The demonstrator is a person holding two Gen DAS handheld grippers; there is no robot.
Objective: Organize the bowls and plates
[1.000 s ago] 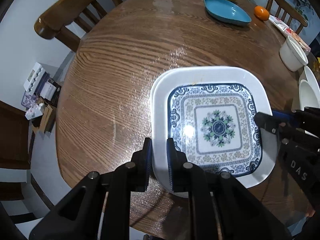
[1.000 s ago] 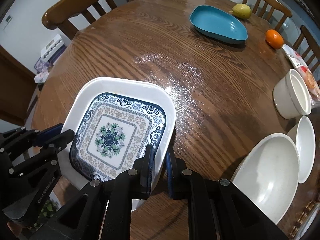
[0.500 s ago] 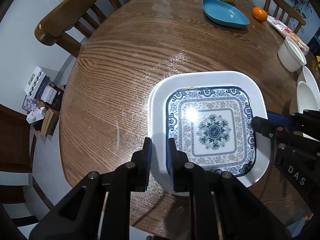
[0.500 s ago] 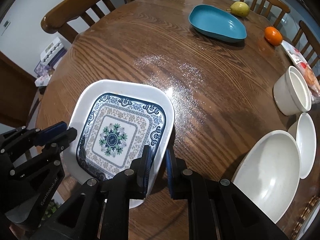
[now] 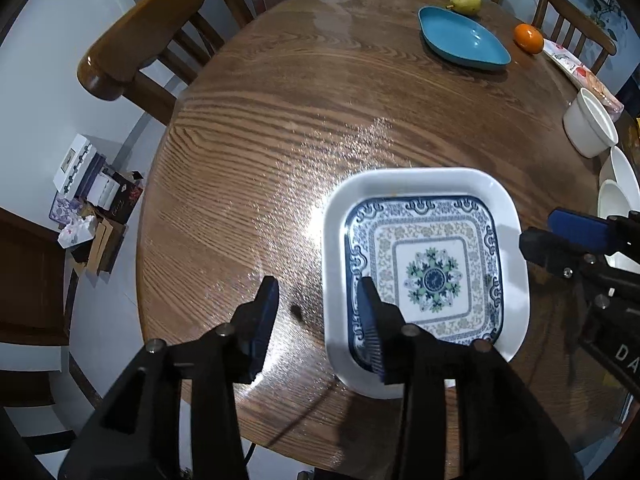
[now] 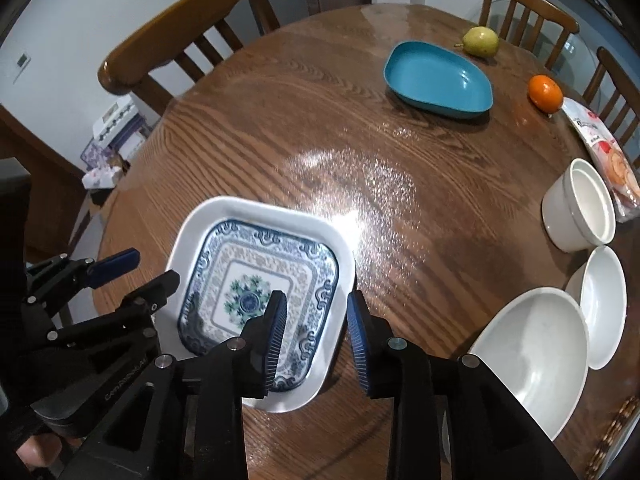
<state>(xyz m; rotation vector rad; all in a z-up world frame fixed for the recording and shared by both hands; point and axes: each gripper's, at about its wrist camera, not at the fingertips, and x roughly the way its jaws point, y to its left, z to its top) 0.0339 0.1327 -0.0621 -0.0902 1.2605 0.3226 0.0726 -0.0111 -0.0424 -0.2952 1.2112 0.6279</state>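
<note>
Nearest the cameras, the left gripper [image 5: 318, 304] and the right gripper [image 6: 314, 320] both point steeply down at the square patterned plate [image 5: 428, 264], which lies flat on the round wooden table [image 5: 280, 140] close to its near edge. Both sets of jaws have just been opening and now stand partly apart; each straddles one rim of the plate, the left on its left rim and the right on its right rim, with the pads clear of it so that neither one grips. In the right wrist view, to the right of the plate and near the table's edge, a large white bowl [image 6: 532, 356] sits just beside a smaller white bowl [image 6: 602, 304], and a little beyond them stands a deep white cup-like bowl [image 6: 580, 210]. Farther across the table lies a teal oval dish [image 6: 438, 78], well apart from the plate, with a pear [image 6: 480, 41] just behind it and an orange [image 6: 545, 93] to its right. Wooden chairs [image 6: 180, 56] ring the far side.
</note>
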